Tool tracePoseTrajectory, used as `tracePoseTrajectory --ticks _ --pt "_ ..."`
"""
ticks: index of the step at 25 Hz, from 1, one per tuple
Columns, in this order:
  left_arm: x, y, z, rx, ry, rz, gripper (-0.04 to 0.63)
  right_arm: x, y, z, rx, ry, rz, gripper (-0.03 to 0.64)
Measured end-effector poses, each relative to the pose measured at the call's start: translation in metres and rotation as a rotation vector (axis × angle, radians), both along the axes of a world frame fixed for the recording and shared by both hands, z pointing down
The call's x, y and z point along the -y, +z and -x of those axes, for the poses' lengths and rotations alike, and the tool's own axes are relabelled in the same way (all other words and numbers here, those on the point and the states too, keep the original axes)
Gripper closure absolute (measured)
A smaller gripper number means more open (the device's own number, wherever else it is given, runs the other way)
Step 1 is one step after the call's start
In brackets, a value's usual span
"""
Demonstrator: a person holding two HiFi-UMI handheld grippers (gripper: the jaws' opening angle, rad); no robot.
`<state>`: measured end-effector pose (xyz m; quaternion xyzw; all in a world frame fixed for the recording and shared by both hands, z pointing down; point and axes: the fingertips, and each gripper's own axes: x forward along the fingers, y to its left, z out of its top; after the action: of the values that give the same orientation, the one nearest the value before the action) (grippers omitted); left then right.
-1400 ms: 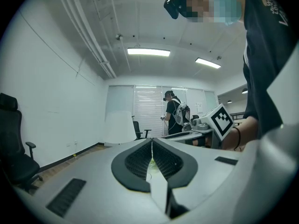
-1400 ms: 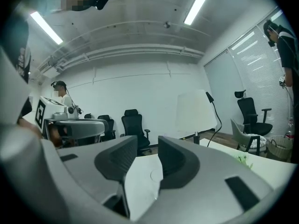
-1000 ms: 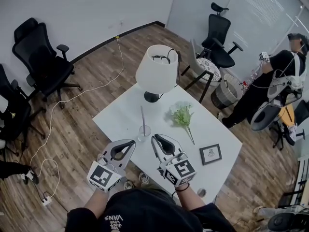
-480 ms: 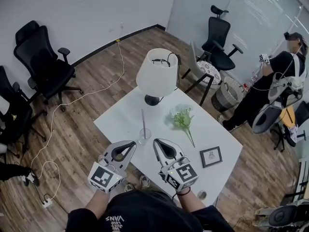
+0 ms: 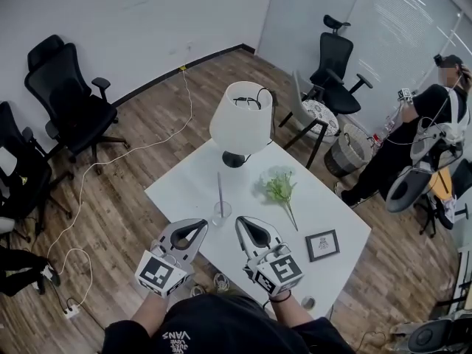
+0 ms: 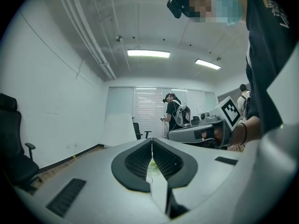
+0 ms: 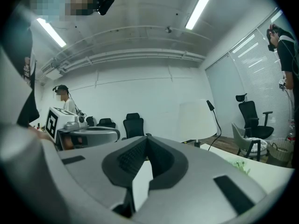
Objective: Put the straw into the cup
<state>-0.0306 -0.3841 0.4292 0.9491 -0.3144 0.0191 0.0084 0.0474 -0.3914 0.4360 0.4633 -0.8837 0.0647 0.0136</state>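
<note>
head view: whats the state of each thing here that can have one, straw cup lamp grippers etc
straw: upright, standing in the cup
cup: upright on the table, holds the straw
left hand-held gripper: shut, empty
right hand-held gripper: shut, empty
lamp: upright on the table
flowers: lying on the table
picture frame: lying flat on the table

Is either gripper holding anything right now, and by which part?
Nothing is held. The left gripper and right gripper are both shut and empty; the straw stands in the cup on the table.
</note>
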Motion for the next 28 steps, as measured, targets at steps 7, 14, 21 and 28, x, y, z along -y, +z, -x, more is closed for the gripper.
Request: tracePoseTrajectory --ticks 7,14,21,28 --pt "0.0007 0.0021 -0.0059 0.009 0.004 0.001 0.579 -0.0001 0.0000 -0.0029 0.000 -0.003 -0.002 0.600" --pt "0.0009 0.0018 -0.0057 0.006 -0.006 0.007 0.578 0.0004 0.0006 -0.0024 -0.006 -0.014 0.005 0.600" --pt "0.0016 0.0018 -0.0044 0.013 -0.016 0.012 0.578 0.0026 0.0028 -0.0019 -0.014 -0.022 0.013 0.600" --pt "0.0037 0.0028 -0.0072 0.012 -0.012 0.006 0.579 0.0058 0.0066 -0.0049 -0.023 -0.017 0.021 0.600"
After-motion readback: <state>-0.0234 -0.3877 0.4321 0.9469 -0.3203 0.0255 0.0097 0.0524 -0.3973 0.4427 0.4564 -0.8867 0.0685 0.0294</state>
